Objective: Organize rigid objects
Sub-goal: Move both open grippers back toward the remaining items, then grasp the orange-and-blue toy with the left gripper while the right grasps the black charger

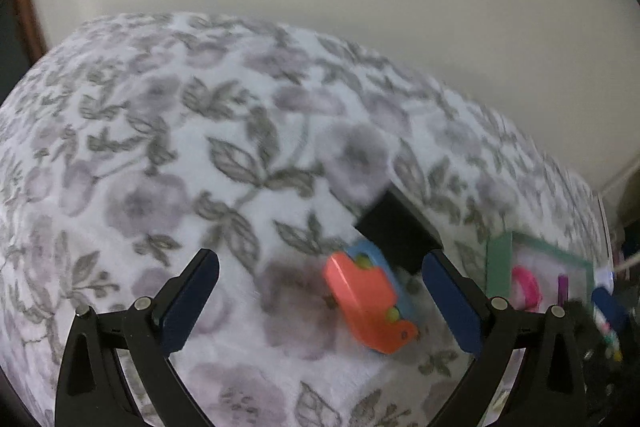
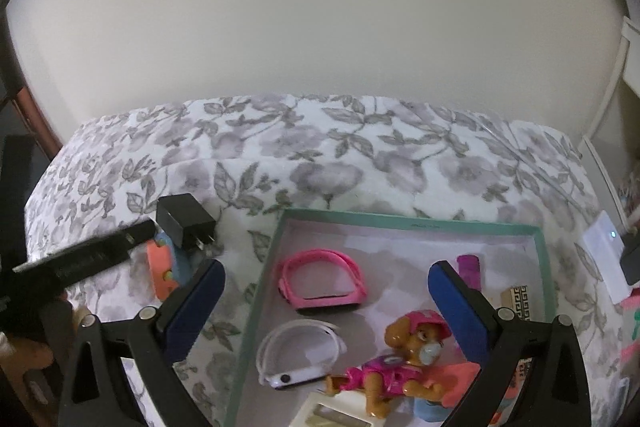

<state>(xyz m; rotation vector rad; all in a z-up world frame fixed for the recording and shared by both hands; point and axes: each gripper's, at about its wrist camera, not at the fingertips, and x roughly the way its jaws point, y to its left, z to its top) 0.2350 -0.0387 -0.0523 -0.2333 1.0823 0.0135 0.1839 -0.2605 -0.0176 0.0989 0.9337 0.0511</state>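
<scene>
Left gripper [image 1: 320,299] jaws apart, empty, over floral blanket [image 1: 168,131]; orange toy [image 1: 366,305] between fingers lower centre, black charger [image 1: 394,229] just above. Right gripper [image 2: 326,301] jaws apart, empty, above green box [image 2: 408,221] holding pink band [image 2: 322,281], white band [image 2: 298,357], dog figure [image 2: 400,359].

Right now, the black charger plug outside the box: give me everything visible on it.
The black charger plug is a small matte block, plastic by its look, with two metal prongs pointing toward the camera and right in the right wrist view. It lies on the floral blanket, left of the green-rimmed box, apart from it. It sits against the orange-and-blue toy; contact looks likely. Neither gripper holds it.
</scene>
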